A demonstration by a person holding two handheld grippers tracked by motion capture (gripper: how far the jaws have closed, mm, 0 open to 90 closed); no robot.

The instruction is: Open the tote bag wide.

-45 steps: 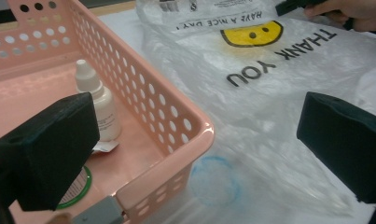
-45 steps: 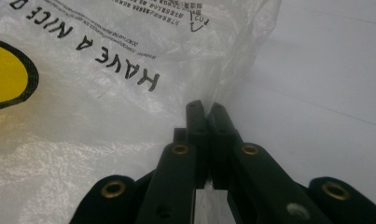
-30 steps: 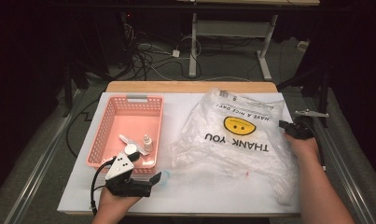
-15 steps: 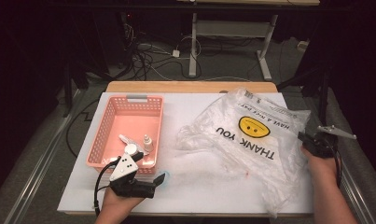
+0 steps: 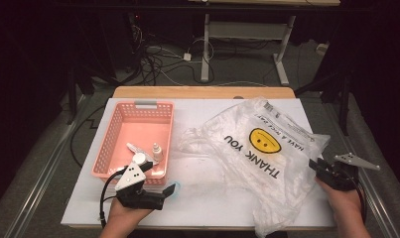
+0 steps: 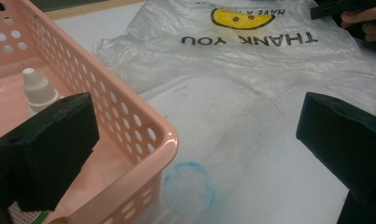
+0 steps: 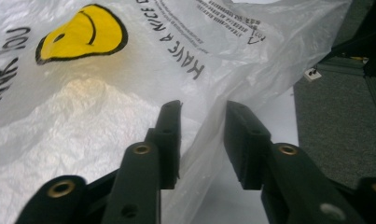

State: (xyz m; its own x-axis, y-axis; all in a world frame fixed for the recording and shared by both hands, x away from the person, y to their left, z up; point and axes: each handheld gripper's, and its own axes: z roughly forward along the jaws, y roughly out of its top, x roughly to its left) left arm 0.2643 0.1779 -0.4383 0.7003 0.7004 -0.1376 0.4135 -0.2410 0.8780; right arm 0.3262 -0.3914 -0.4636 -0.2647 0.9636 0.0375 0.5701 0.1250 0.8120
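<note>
The surface [image 5: 202, 208] carries a plastic bag [image 5: 267, 163] spread flat, just ahead of the right hand-held gripper [image 7: 202, 135]. Its jaws have just been opening; they stand apart with a fold of the bag's edge between them, pads not pressing. Spreading looks mostly done, filling not begun. The pink basket [image 5: 110, 148] sits beside the left hand-held gripper [image 5: 170, 191], jaws wide apart and empty, holding a dropper bottle [image 6: 36, 88]. Nothing blocks the bag.

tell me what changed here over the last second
The right tool dragged the plastic bag rightward across the table, and its jaws have just been opening, with the bag's edge between them and no longer pinched. The left tool and the pink basket stayed put.
</note>
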